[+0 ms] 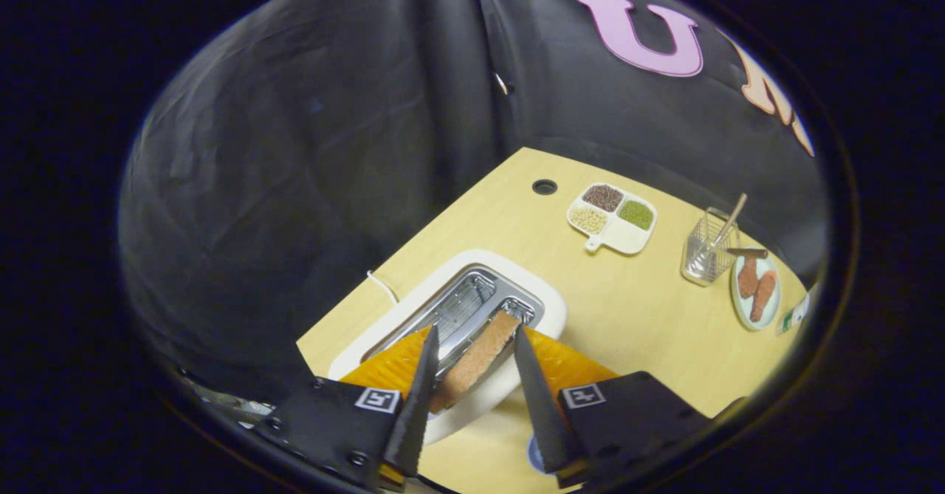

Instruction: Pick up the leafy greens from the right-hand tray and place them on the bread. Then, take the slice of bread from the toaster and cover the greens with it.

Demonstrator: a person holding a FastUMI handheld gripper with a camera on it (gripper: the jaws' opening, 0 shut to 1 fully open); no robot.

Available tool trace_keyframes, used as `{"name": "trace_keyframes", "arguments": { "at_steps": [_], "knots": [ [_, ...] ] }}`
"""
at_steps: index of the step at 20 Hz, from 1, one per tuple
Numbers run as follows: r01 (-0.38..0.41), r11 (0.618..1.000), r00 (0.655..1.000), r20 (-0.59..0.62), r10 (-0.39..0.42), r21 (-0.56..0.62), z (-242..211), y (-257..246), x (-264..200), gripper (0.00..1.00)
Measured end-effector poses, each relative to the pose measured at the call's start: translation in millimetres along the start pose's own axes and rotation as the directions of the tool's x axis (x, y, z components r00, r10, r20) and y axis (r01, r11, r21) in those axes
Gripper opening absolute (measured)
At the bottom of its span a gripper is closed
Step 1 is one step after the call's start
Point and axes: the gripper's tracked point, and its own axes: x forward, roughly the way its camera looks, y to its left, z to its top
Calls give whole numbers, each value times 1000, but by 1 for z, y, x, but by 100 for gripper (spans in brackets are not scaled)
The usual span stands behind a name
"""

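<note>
The gripper (476,346) hangs at lower centre, fingers spread apart on either side of the slice of bread (474,362) standing in the toaster (550,309), neither finger touching it. Beyond, toward the right, a divided tray (624,237) of grains, a wire holder (707,258) and a plate (754,315) sit on the table (635,309).

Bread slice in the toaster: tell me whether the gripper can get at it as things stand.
Probably yes. The gripper is open, its fingers astride the bread slice, which stands up out of the toaster slot with nothing over it.
</note>
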Motion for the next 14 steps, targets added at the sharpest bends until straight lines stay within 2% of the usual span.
{"name": "trace_keyframes", "arguments": {
  "at_steps": [5, 7, 14],
  "knots": [
    [-4, 1000, 1000, -6, 4, 28, 1, -4, -1, 24],
    [-13, 998, 1000, 28, 11, 62, 5, -4, -6, 7],
    [-81, 991, 990, 123, 68, 103, 18, -6, -50, 7]
  ]
}}
